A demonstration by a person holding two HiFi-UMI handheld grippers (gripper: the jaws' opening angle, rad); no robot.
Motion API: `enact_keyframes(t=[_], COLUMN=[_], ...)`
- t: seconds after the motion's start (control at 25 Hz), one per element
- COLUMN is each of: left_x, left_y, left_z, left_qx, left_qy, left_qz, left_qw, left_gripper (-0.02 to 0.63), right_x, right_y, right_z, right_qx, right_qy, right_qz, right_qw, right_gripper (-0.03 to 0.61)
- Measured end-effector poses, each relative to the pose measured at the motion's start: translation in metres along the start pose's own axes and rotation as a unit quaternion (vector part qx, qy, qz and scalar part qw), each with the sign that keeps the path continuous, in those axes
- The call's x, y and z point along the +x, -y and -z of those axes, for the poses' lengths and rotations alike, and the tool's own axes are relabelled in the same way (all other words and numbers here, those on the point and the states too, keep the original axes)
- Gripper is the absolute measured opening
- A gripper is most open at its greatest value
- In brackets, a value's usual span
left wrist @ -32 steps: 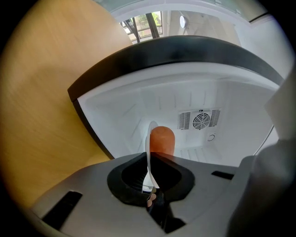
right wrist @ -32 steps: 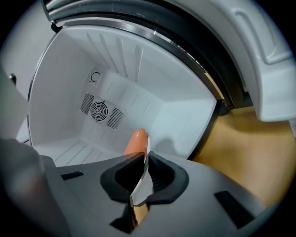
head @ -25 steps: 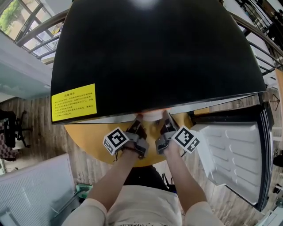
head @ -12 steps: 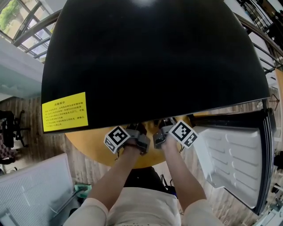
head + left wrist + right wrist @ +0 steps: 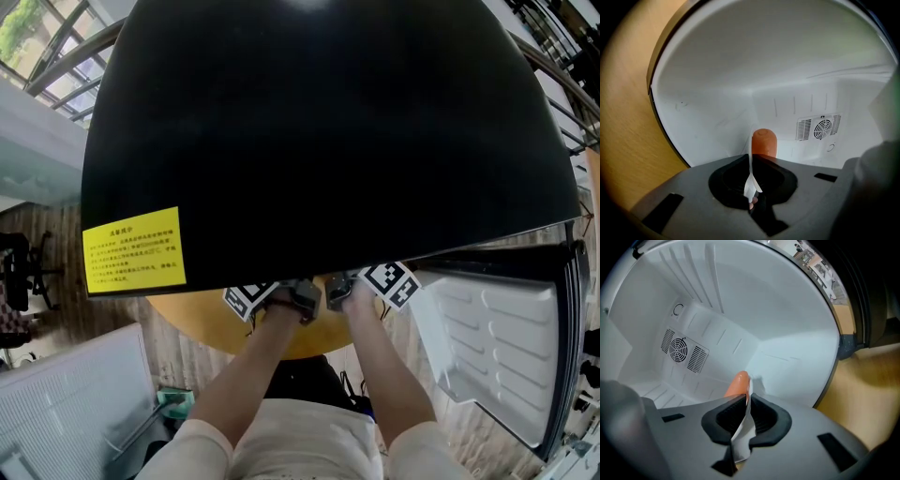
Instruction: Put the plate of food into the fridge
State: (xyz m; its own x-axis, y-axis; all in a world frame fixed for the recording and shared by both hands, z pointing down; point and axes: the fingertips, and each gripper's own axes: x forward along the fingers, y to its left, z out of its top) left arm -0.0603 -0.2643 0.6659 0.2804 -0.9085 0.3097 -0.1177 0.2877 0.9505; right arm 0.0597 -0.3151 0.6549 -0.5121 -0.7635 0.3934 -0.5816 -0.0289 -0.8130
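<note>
The white plate's rim point(image 5: 750, 165) shows edge-on between the jaws of my left gripper point(image 5: 751, 161), which is shut on it. An orange piece of food point(image 5: 764, 142) stands just beyond on the plate. My right gripper point(image 5: 746, 401) is shut on the plate rim point(image 5: 742, 427) too, with the same orange food point(image 5: 737, 384) past it. Both views look into the white fridge interior point(image 5: 740, 70). In the head view the black fridge top point(image 5: 328, 131) hides the plate. Only the rear of the left gripper point(image 5: 289, 298) and right gripper point(image 5: 343, 289) shows.
A fan vent point(image 5: 820, 127) sits on the fridge's back wall. The open fridge door point(image 5: 497, 347) hangs at the right, its dark seal point(image 5: 844, 345) close by. The fridge stands on a round wooden table point(image 5: 225, 323). A yellow label point(image 5: 134, 251) is on the fridge top.
Both grippers have moved forward with the plate, deeper under the fridge top. The plate edge seen a second ago in the head view is now hidden.
</note>
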Motion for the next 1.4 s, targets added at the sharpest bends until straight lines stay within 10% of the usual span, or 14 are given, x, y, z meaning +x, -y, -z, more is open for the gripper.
enact_keyframes(t=[1.4], left_x=[-0.009], left_y=[-0.007], left_z=[0.010], left_qx=[0.040], left_qy=[-0.035], left_qz=[-0.033], left_qw=[0.9981], left_gripper=[0.104], right_x=[-0.015], right_y=[0.005], right_z=[0.002], right_qx=[-0.124], right_qy=[-0.006], right_qz=[0.068], right_qw=[0.990], right_gripper=[0.091])
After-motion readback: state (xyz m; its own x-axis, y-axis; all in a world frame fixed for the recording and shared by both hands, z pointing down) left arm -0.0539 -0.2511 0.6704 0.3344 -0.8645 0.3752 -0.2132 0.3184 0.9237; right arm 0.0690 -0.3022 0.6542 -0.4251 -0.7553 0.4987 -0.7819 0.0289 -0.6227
